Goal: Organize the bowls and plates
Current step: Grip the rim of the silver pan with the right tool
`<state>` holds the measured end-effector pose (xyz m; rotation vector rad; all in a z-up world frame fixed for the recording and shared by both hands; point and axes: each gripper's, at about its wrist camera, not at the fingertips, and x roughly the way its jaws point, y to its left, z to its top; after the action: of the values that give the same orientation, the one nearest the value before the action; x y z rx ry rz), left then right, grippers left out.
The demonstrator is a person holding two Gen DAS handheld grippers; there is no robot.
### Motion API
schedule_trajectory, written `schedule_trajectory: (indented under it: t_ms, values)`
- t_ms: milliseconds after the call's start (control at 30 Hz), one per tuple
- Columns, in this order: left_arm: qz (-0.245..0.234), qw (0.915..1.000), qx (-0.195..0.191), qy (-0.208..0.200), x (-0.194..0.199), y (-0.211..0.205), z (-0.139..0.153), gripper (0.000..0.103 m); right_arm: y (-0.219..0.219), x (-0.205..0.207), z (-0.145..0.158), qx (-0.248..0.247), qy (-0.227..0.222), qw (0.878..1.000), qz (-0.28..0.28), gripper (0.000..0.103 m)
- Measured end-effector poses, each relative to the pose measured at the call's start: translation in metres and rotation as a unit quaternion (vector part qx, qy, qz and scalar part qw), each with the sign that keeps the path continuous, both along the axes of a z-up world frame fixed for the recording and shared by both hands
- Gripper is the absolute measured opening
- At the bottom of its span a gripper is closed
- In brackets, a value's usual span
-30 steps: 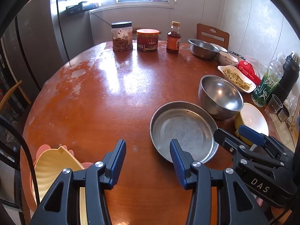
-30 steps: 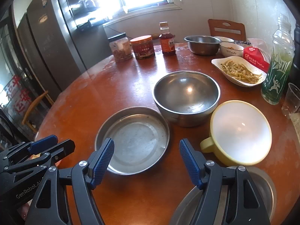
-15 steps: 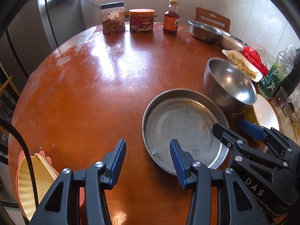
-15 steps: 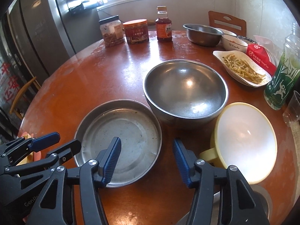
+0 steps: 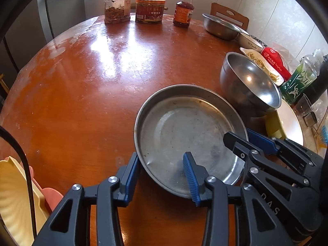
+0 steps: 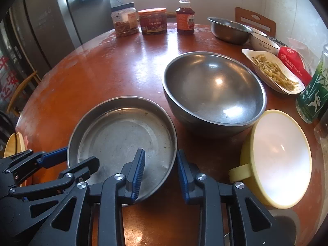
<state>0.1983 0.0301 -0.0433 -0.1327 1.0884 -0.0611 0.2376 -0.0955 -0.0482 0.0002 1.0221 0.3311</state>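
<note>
A shallow steel pan (image 5: 184, 127) (image 6: 123, 135) lies on the round wooden table (image 5: 82, 94). My left gripper (image 5: 161, 170) straddles the pan's near-left rim, one finger outside and one inside. Its jaws are closing, and the pads do not both press. My right gripper (image 6: 160, 168) straddles the pan's right rim and is closing too, with a gap still showing at the inner pad. Each gripper shows in the other's view, the right gripper (image 5: 244, 138) and the left gripper (image 6: 82, 155). A deep steel bowl (image 6: 213, 90) stands just behind the pan, and a yellow handled bowl (image 6: 280, 160) to its right.
Yellow and pink plates (image 5: 12, 188) sit at the table's left edge. Two jars (image 5: 116, 6) and a sauce bottle (image 5: 183, 10) line the far edge. Another steel bowl (image 5: 221, 27), a white bowl (image 5: 250, 41), a dish of food (image 6: 272, 71) and a green bottle (image 6: 313, 94) crowd the right side.
Both grippers came down and forward until each straddles the steel pan's rim. The right jaws narrowed a lot, the left only slightly.
</note>
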Motion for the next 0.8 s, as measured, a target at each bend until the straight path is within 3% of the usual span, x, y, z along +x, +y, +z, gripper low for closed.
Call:
schedule_trajectory:
  t_ms: [200,800]
  values:
    - [0.006,0.9999,0.006,-0.011,-0.012,-0.002,0.009,0.043,-0.002,-0.007,0.002,0.018,0.001,1.0,0.005,0.031]
    - [0.029,0.9971,0.024,-0.066,-0.063,-0.001,0.056,0.043,-0.006,-0.053,0.044,0.065,-0.055,0.996,0.028,0.031]
